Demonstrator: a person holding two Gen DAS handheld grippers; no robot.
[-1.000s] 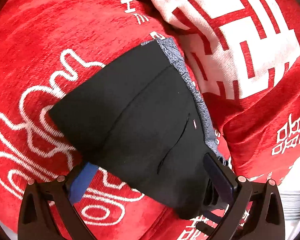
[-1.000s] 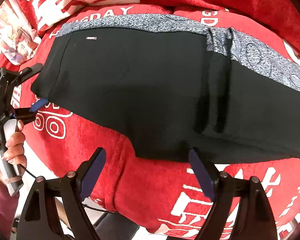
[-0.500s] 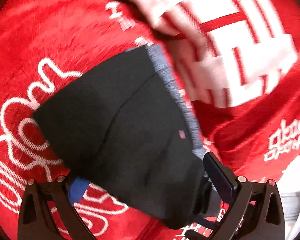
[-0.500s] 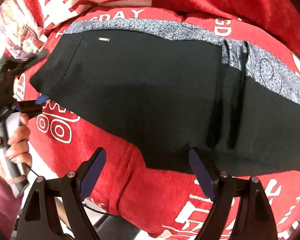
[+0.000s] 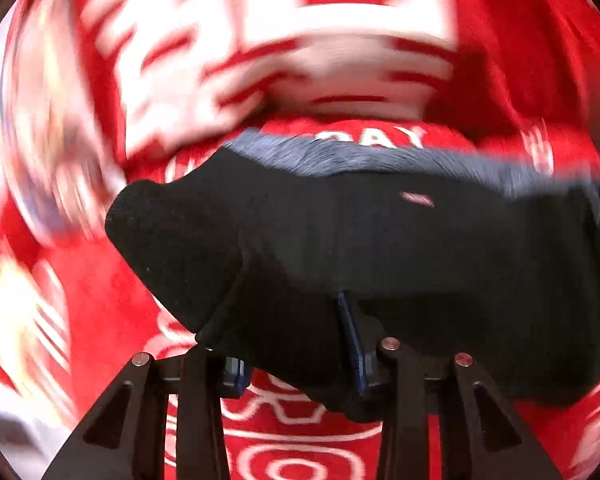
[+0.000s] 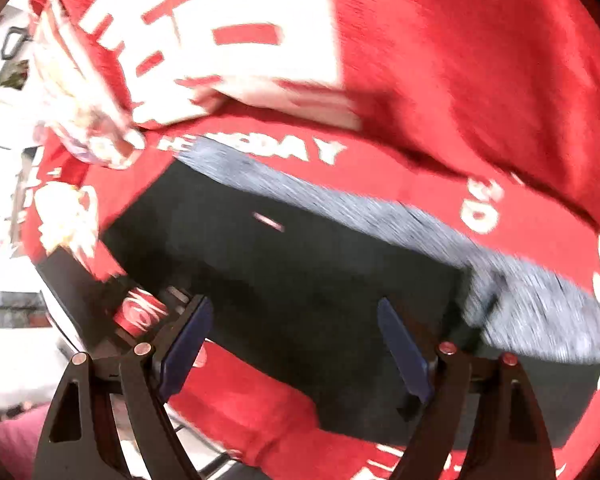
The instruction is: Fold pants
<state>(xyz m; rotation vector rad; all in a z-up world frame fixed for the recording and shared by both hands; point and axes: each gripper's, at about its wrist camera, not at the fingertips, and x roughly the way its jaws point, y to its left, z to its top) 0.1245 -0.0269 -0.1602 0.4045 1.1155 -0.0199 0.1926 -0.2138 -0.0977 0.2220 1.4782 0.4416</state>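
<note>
1. Red blanket [image 6: 480,80] w/ white lettering covers the surface; "DAY" legible in both views, rest of word blurred.
2. Red-and-white patterned cushion or cloth [image 5: 300,40] at the back, lying on the blanket; heavy motion blur, can't tell which.
3. Pale, multicoloured item [image 6: 72,92] at left edge beside the blanket, too blurred to ID.
4. Pink fabric [image 6: 8,436] in bottom-left corner, right wrist view.

Count of items in view. Pants [image 5: 380,248]: one pair, black with one grey waistband strip [image 6: 380,216] and one small label tab [image 6: 269,222]. Red covers with white lettering [image 6: 480,60]: at least two overlapping layers; exact number cannot be told through blur. Grippers: two, the left gripper [image 5: 292,320] and the right gripper [image 6: 296,344], each with two fingers.
</note>
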